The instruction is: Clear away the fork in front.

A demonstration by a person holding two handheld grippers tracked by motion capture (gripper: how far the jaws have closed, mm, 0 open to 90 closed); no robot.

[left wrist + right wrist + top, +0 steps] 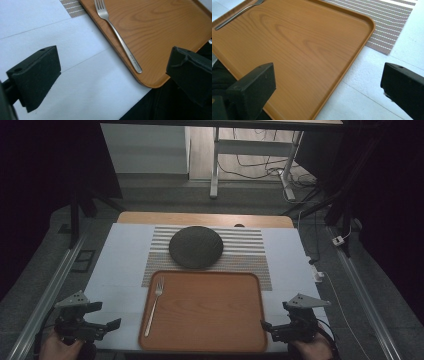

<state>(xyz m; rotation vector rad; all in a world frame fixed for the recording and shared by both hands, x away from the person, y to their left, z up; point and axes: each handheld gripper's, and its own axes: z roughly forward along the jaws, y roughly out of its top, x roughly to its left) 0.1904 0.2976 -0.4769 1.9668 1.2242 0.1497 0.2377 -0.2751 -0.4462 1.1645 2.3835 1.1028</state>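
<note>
Here the fork [119, 37] is lying along the wooden tray's [160, 37] near edge, ahead of and between the left gripper's [112, 75] wide-open, empty jaws, while the right gripper [327, 90] is gaping just as wide, empty, straddling the tray's opposite rim beside the striped placemat [387, 25]

Orange wood-grain tray [210, 320], silver fork [154, 305], dark plate [196, 247], brown-and-white striped mat [250, 252].
</note>
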